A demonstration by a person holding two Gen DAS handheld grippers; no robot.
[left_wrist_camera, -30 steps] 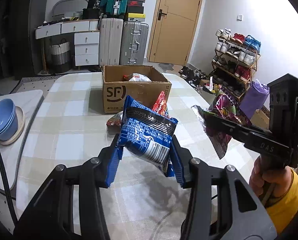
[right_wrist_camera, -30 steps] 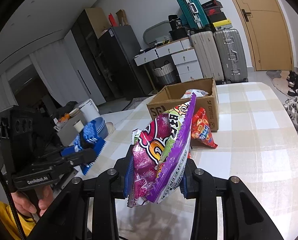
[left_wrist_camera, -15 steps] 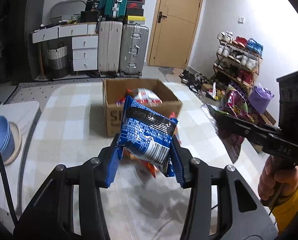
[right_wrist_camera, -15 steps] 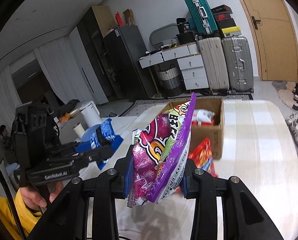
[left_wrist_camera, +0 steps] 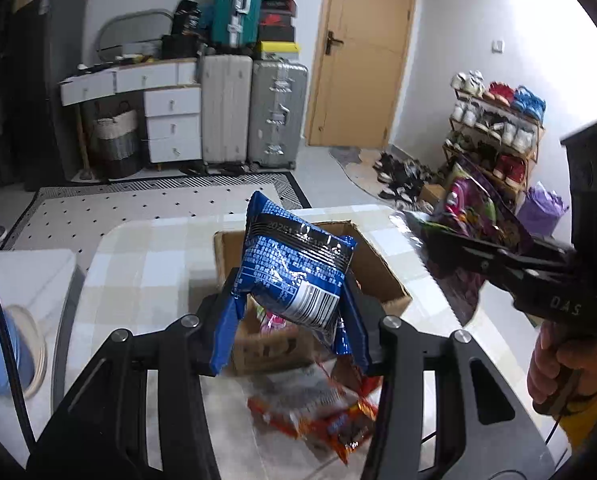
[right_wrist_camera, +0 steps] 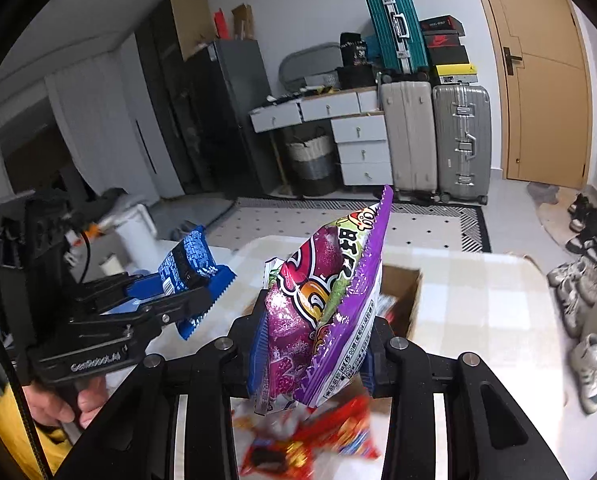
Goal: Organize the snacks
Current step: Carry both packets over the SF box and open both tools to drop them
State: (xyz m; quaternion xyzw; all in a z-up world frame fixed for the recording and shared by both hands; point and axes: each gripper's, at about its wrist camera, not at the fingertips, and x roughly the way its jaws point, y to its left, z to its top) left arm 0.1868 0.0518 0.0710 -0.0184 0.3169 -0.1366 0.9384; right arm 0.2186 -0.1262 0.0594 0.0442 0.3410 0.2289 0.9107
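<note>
My left gripper (left_wrist_camera: pixel 292 316) is shut on a blue snack bag (left_wrist_camera: pixel 294 268) and holds it above the near edge of the open cardboard box (left_wrist_camera: pixel 382 276). My right gripper (right_wrist_camera: pixel 316 340) is shut on a purple snack bag (right_wrist_camera: pixel 322 308) and holds it just in front of the box (right_wrist_camera: pixel 402 296). The purple bag also shows in the left wrist view (left_wrist_camera: pixel 474 216), to the right of the box. The blue bag shows in the right wrist view (right_wrist_camera: pixel 186 264), to the left. The box holds several snack packets (left_wrist_camera: pixel 274 320). Red snack bags (left_wrist_camera: pixel 326 420) lie on the table in front of it.
The box stands on a checked tablecloth (left_wrist_camera: pixel 146 264). A blue bowl on a plate (left_wrist_camera: pixel 2 352) sits on a side surface at left. Suitcases (left_wrist_camera: pixel 254 112), drawers (left_wrist_camera: pixel 172 124) and a shoe rack (left_wrist_camera: pixel 494 132) stand beyond the table.
Both grippers have risen and moved forward with their bags, so the box is now close beneath them. The red bags now lie below the grippers.
</note>
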